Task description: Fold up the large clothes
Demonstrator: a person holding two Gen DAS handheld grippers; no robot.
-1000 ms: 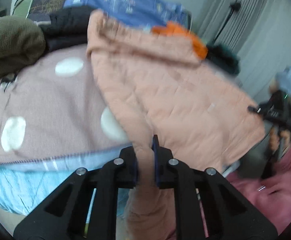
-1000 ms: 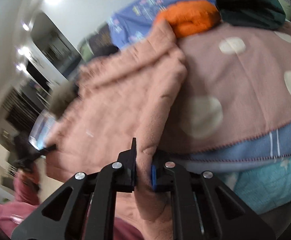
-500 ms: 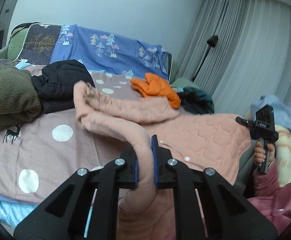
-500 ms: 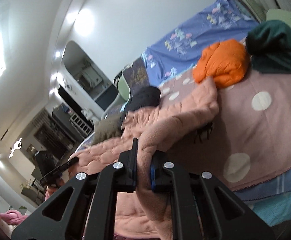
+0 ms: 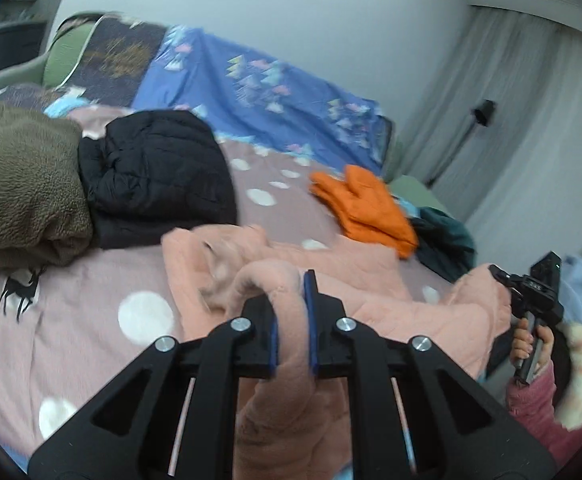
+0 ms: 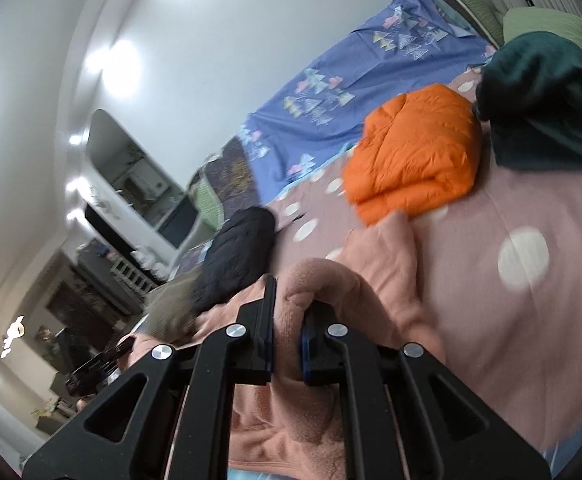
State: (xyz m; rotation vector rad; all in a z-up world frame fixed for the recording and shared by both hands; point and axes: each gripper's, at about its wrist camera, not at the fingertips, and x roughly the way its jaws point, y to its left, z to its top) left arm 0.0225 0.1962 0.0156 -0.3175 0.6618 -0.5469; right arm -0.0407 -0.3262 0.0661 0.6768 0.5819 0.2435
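Bed cover (image 5: 83, 280), pink with white dots, fills most of both views. Your peach fleece garment (image 5: 355, 292) lies across its near edge, bunched, running from 12 o'clock of your left gripper out to 3 o'clock, where your right gripper (image 5: 539, 288) shows in the left wrist view with your right hand (image 5: 529, 344) wrapped on its handle, pink sleeve below.

Brown fleece pile (image 5: 23, 192) at 10 o'clock, black puffer jacket (image 5: 159, 176) touching it at 11. Orange jacket (image 5: 367, 208) at 1 o'clock, dark teal garment (image 5: 447, 244) just beside it. Blue patterned sheet (image 5: 259, 88) against the far wall at 12.

Your left gripper (image 5: 291, 320) points forward and slightly down at the bed, both fingers clamped on a fold of the peach garment; fabric loops up over the tips and hangs down between the arms at 6 o'clock.

Right wrist view is rolled, bed slanting up toward 2 o'clock. Your right gripper (image 6: 289, 328) is pinched tight on another fold of the same garment (image 6: 375, 276), fleece bulging over the tips. Orange jacket (image 6: 415, 156) at 1 o'clock, teal garment (image 6: 543, 104) at 2, black jacket (image 6: 239, 256) at 11.
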